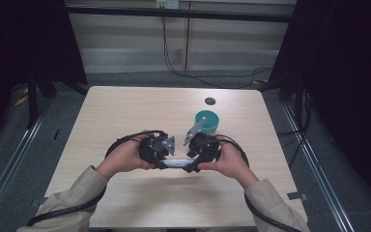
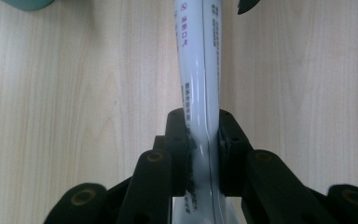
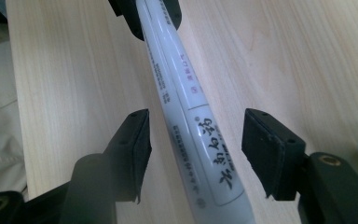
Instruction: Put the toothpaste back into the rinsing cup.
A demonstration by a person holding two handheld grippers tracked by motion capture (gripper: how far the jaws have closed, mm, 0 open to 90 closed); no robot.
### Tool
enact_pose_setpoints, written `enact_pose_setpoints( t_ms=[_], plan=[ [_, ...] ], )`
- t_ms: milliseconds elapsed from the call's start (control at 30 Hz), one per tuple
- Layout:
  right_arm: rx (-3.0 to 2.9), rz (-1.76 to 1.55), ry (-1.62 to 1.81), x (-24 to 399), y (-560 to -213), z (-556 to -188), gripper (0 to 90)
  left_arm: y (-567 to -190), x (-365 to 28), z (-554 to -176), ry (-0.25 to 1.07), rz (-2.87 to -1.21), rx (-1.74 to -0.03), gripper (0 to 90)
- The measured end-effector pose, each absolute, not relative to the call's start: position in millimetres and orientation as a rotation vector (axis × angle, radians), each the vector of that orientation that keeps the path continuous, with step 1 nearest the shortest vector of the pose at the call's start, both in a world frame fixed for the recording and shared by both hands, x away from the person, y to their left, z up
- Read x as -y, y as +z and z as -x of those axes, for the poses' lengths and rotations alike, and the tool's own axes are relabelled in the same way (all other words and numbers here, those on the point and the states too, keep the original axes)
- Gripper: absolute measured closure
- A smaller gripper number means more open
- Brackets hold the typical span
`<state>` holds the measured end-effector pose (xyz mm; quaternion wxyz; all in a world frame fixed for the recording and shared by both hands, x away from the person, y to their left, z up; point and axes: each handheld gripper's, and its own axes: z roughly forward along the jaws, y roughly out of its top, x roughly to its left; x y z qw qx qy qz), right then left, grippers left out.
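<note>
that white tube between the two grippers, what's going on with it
A person at a wooden table holds a handheld gripper in each hand. The left gripper is shut on one end of a white printed tube, pinching it flat. The right gripper straddles the other end with its jaws apart, the pads not touching the tube. It looks like a handover or a two-handed hold being set up. A teal cup stands just behind the grippers.

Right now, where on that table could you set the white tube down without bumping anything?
Bare wood runs along the table's far left, beside the teal cup, and along the near edge in front of the sleeves. It is crowded mid-table: the left gripper clamps the tube, the right gripper straddles it, and the cup stands just behind.
</note>
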<state>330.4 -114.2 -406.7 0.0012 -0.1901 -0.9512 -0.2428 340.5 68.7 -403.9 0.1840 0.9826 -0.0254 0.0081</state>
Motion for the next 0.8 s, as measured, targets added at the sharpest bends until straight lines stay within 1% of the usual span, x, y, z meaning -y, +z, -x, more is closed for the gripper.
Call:
enact_pose_setpoints(
  t_ms=[500,733,767,800],
  plan=[
    [2.972,0.563,-0.697,108.0,-412.9,-335.5,47.6,-403.8,-65.1,-339.5,0.028,-2.758,0.118,77.6],
    [2.964,0.573,-0.699,105.7,-413.0,-334.7,48.8,-403.5,-64.9,-338.3,0.026,-2.742,0.102,77.5],
    [2.958,0.575,-0.701,105.7,-412.2,-333.7,51.8,-403.2,-65.3,-338.8,0.025,-2.738,0.1,77.4],
    [2.958,0.575,-0.701,105.7,-412.2,-333.7,51.8,-403.2,-65.3,-338.8,0.025,-2.738,0.1,77.4]
  ],
)
